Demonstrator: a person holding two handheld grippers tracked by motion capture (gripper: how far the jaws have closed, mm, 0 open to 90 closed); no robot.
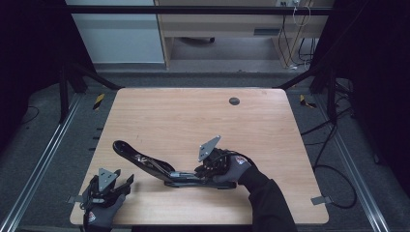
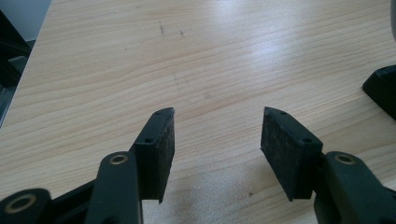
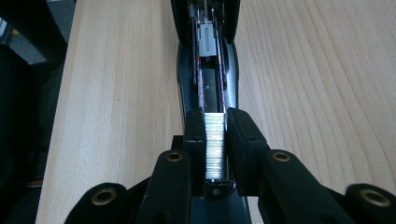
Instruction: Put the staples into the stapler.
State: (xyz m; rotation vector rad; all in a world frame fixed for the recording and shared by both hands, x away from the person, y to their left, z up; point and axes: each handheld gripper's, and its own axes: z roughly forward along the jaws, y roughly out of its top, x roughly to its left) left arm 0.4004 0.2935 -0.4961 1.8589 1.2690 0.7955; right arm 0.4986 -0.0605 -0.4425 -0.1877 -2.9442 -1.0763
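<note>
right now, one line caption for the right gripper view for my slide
Right gripper shut on a strip of staples over the open stapler on the wooden table.

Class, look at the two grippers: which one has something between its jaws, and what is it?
The right gripper: its jaws are closed on a strip of staples over the open stapler. The left gripper has open jaws over bare table.

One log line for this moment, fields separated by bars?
right claw: shut on staple strip | stapler: lid open, on table | left claw: open, empty
</note>
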